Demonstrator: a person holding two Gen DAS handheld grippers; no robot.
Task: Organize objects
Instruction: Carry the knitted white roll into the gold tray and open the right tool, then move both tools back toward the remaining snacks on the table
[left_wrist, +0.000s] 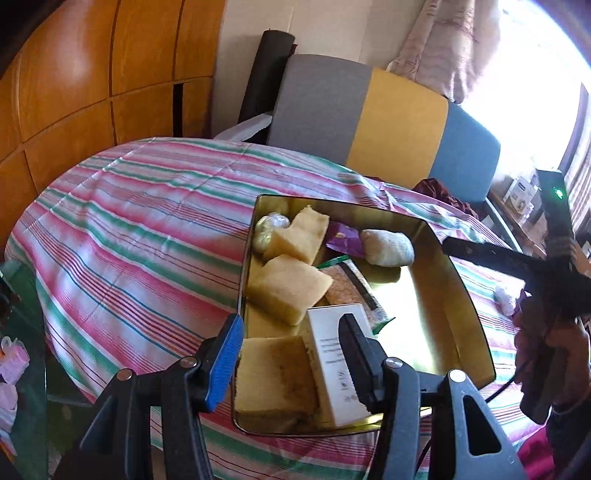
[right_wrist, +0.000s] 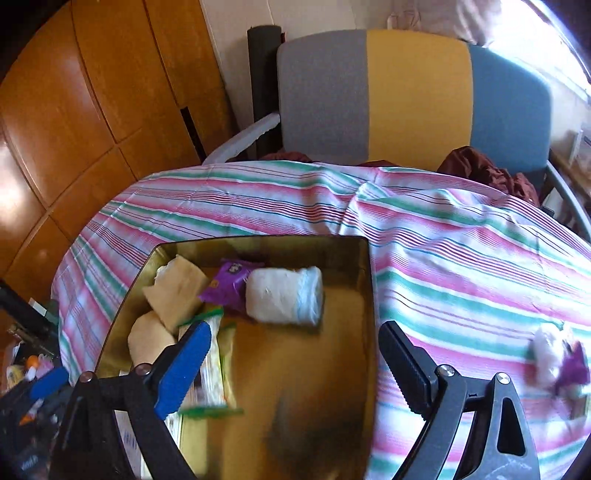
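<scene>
Inside the gold tin (left_wrist: 458, 280), a white box's (left_wrist: 334, 354) print seems illegible.

Two wrist fisheyes, both angled down over a striped bedspread (left_wrist: 147, 229).
Left view sits close above the gold tin's (left_wrist: 476, 317) near left corner; right view hangs over its right side. Both share tin, bedspread, tricolour chair back (right_wrist: 406, 99).

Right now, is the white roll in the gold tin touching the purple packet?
Touching. In the right wrist view the white roll lies against the purple packet inside the gold tin, no gap between them.
</scene>
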